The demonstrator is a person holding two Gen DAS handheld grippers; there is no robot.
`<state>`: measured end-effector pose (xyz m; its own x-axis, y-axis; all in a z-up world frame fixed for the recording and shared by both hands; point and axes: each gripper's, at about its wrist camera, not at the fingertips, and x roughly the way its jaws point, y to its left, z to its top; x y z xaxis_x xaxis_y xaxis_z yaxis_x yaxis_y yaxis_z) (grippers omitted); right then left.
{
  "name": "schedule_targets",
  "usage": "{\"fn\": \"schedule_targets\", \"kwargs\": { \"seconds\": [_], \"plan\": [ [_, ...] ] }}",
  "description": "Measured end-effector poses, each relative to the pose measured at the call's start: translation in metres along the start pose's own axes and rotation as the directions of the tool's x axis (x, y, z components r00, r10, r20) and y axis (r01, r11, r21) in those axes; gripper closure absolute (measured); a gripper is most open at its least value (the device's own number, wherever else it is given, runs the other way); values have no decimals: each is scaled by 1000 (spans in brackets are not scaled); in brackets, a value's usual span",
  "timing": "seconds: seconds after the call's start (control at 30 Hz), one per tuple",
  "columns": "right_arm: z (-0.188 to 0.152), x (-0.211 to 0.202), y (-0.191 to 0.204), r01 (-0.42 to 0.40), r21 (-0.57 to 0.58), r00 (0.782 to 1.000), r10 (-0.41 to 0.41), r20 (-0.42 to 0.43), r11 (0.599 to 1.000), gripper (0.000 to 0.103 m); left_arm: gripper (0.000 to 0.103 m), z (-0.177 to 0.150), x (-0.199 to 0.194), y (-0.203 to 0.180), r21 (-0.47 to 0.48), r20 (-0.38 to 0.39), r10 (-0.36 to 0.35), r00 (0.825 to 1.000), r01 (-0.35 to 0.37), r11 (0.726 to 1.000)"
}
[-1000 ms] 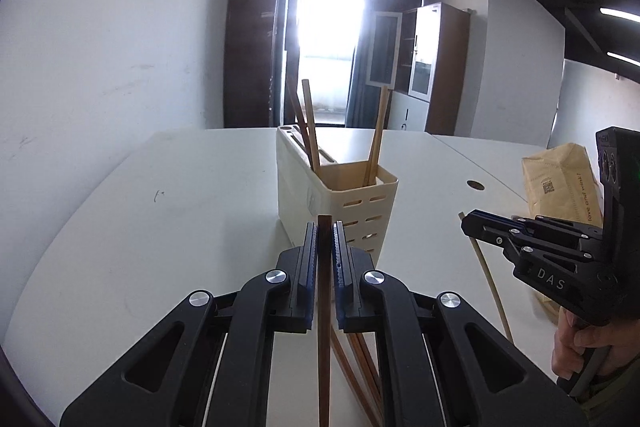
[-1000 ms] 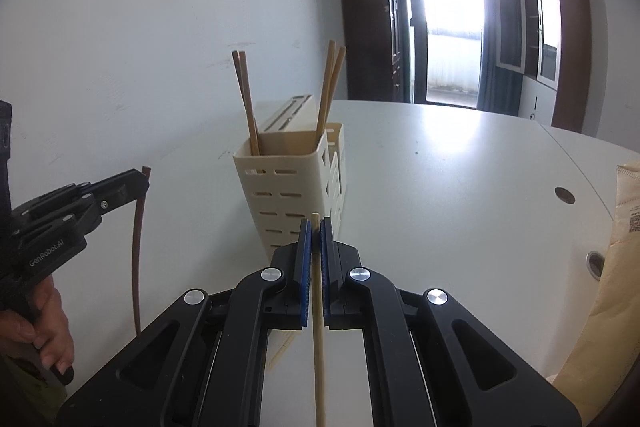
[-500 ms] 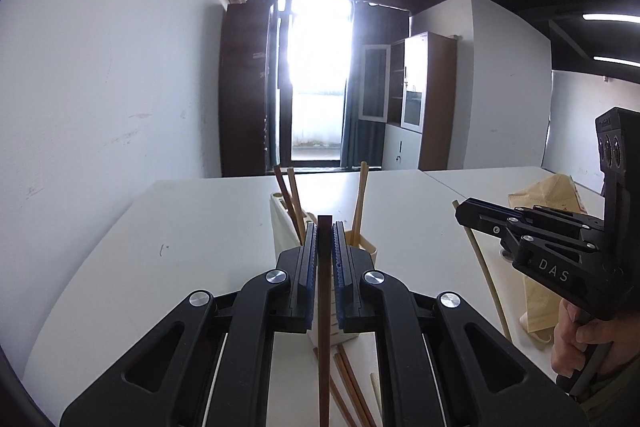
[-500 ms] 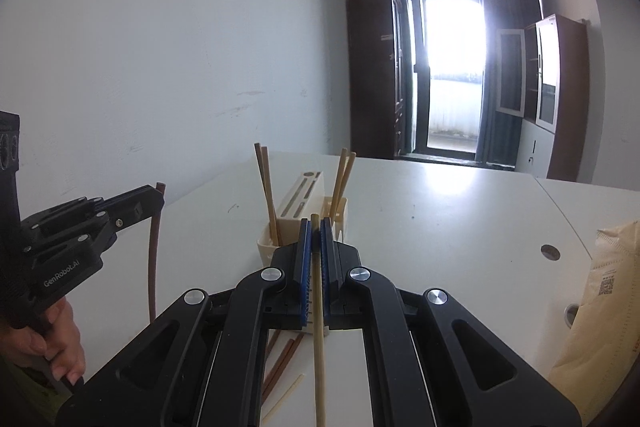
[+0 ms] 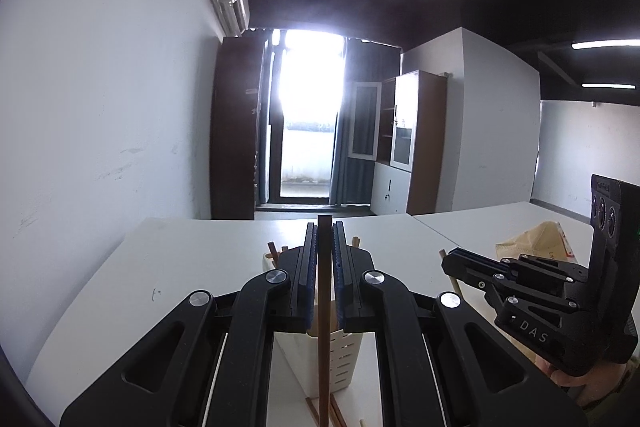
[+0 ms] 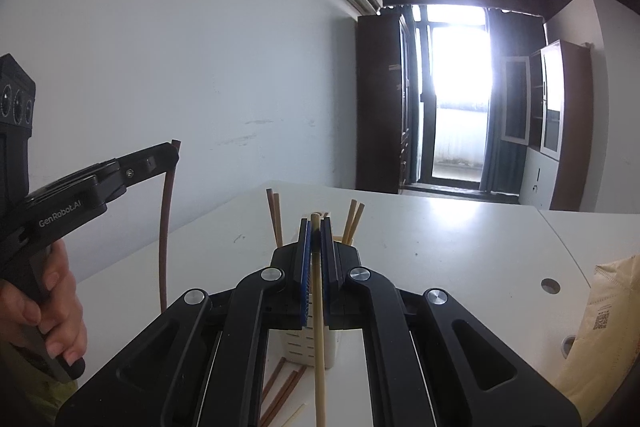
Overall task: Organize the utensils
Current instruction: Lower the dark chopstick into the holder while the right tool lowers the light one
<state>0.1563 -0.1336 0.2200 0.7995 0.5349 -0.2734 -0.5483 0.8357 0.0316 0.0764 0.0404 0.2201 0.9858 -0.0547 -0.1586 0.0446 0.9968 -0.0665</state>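
My left gripper (image 5: 325,227) is shut on a dark brown chopstick (image 5: 324,347) that hangs down past its pads. My right gripper (image 6: 315,223) is shut on a pale wooden chopstick (image 6: 319,347), also hanging downward. Both are held in the air above and in front of a cream slotted utensil holder (image 5: 340,355) (image 6: 304,345) on the white table (image 5: 180,267). Brown chopsticks (image 6: 275,219) and pale chopsticks (image 6: 353,221) stand in the holder. From the right wrist view the left gripper (image 6: 170,157) and its brown chopstick (image 6: 163,227) show at left. The right gripper (image 5: 446,257) shows at right in the left wrist view.
Loose brown chopsticks (image 6: 280,391) and a pale one (image 6: 294,415) lie on the table before the holder. A brown paper bag (image 6: 600,331) sits at the right. Cable holes (image 6: 550,285) mark the tabletop. A white wall (image 6: 160,67) runs along the left.
Both grippers have risen with their chopsticks and tilted up. The holder has dropped low in both views and is now largely hidden behind the fingers.
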Motion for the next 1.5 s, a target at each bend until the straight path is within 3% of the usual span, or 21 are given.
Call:
{"fn": "schedule_targets", "kwargs": {
  "seconds": [0.33,0.67,0.9,1.13,1.3,1.5],
  "plan": [
    [9,6,-2,-20,0,994,20,105,1000,98,96,9,11,-4,-1,80,4,997,-4,1000],
    [16,9,-11,-6,29,969,-1,246,1000,98,96,15,9,-11,-14,198,-5,980,7,1000],
    [21,18,-22,-22,66,942,-2,337,998,98,96,11,9,-9,-35,300,18,954,-8,999],
    [21,32,-28,-31,83,926,-3,377,996,98,96,13,8,0,-73,386,40,922,-13,997],
    [20,39,-31,-53,93,903,8,429,994,98,96,10,6,11,-122,455,81,887,-28,992],
    [20,56,-34,-80,104,883,23,469,991,98,96,9,19,14,-129,476,102,873,-46,991]
  ]
}}
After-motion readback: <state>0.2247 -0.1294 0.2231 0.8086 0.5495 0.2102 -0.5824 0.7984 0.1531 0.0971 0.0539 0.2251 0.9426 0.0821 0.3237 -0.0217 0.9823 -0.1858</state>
